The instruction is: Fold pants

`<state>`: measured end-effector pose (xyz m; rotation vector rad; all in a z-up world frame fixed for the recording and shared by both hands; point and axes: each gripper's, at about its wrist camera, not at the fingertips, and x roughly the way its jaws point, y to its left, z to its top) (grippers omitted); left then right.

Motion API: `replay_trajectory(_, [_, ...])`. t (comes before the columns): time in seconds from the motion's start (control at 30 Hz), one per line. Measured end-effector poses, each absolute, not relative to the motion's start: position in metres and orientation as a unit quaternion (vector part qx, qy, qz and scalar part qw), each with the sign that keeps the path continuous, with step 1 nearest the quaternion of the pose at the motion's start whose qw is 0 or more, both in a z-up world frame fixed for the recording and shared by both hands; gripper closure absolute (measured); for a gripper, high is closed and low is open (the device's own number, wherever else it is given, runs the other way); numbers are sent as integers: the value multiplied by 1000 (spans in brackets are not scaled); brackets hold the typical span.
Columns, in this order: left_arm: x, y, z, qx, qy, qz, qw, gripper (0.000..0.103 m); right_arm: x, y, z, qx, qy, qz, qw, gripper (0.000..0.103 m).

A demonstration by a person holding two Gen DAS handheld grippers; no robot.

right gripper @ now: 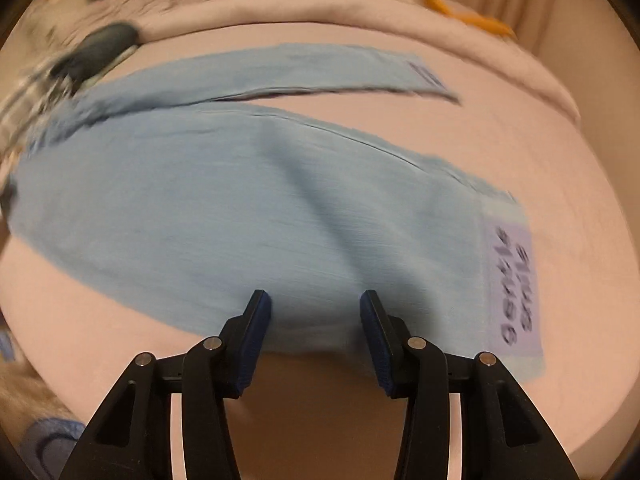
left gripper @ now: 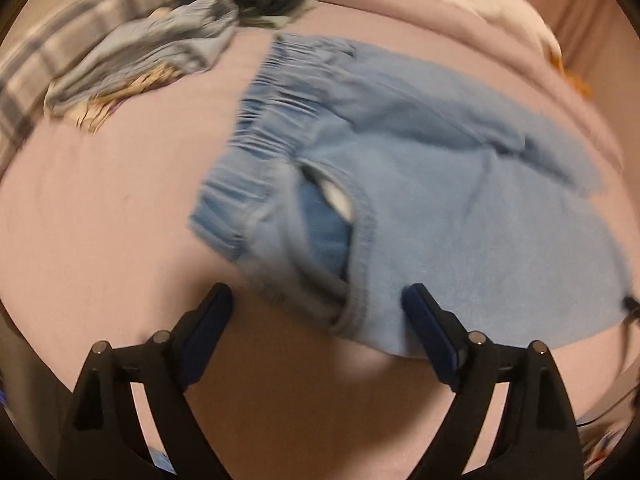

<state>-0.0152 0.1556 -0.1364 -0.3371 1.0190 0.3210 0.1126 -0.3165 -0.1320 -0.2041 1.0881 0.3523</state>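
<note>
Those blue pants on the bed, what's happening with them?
Someone is folding them with two hand-held grippers. The light blue pants lie spread on the pink bed. The left gripper hangs open by the waistband, and the right gripper hangs open over a leg. Neither holds the cloth.

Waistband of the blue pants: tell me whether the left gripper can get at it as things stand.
Probably yes. The left gripper hangs open just short of the pants, and the gathered waistband lies exposed on the pink sheet with nothing on it. The pile of clothes sits farther back, clear of the path.
</note>
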Motion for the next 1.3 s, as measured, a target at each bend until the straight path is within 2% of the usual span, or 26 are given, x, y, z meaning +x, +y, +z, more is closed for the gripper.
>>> replay_trajectory(0.17, [10,169,-101,-140,442,157,872,16,136,-312,-118,-121,509,84,848,57])
replay_trajectory(0.37, [81,196,-82,-77,413,155,894,16,177,-209,-92,-118,452,252,848,56])
replay_trajectory(0.57, [152,249,-103,-76,452,146,877,16,253,-100,-94,-165,411,352,824,56])
replay_trajectory(0.67, [178,269,-116,-84,476,151,862,17,263,-81,-106,-205,404,370,811,56])
replay_trajectory(0.9, [201,287,-134,-107,508,103,849,17,296,-10,-126,-289,410,404,765,56])
replay_trajectory(1.03, [205,291,-140,-112,512,87,847,28,312,0,-144,-329,437,418,725,55])
replay_trajectory(1.13, [204,283,-137,-102,506,67,854,49,319,1,-147,-341,435,423,718,38])
replay_trajectory(1.2, [206,276,-133,-87,508,64,855,57,325,-2,-149,-324,454,431,710,35])
replay_trajectory(1.23, [206,274,-132,-87,507,59,856,63,329,-4,-151,-307,470,437,703,37])
replay_trajectory(1.3, [207,274,-129,-84,502,68,858,63,325,-5,-147,-296,478,458,689,57])
